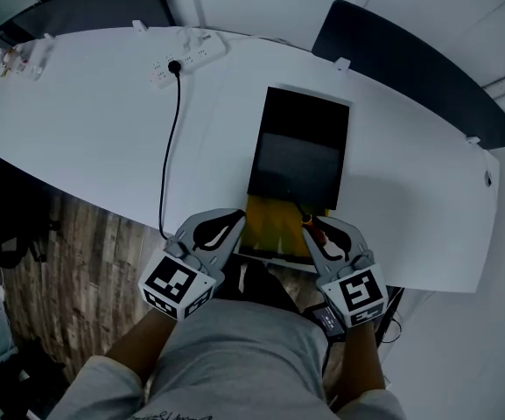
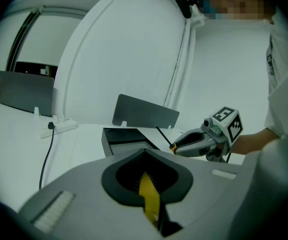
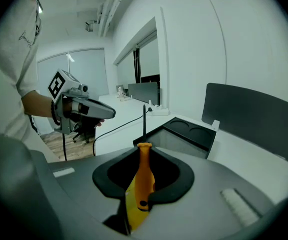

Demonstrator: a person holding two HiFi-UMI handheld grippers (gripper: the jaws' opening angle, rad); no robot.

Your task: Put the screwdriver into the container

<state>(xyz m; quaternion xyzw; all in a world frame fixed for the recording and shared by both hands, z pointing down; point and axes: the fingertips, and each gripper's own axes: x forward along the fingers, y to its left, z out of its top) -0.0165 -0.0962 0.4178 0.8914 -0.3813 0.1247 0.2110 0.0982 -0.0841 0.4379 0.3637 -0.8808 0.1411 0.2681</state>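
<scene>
The screwdriver has an orange handle and a thin black shaft. My right gripper is shut on the handle, with the shaft pointing forward past the jaw tips. In the head view the right gripper hovers at the near end of the black rectangular container, beside its yellow near section. From the left gripper view the shaft slants up over the container. My left gripper is at the container's near left corner, shut with nothing visibly held.
The white table carries a power strip at the back, and its black cable runs to the near edge. A dark divider panel stands behind the container. Wooden floor lies below the near edge.
</scene>
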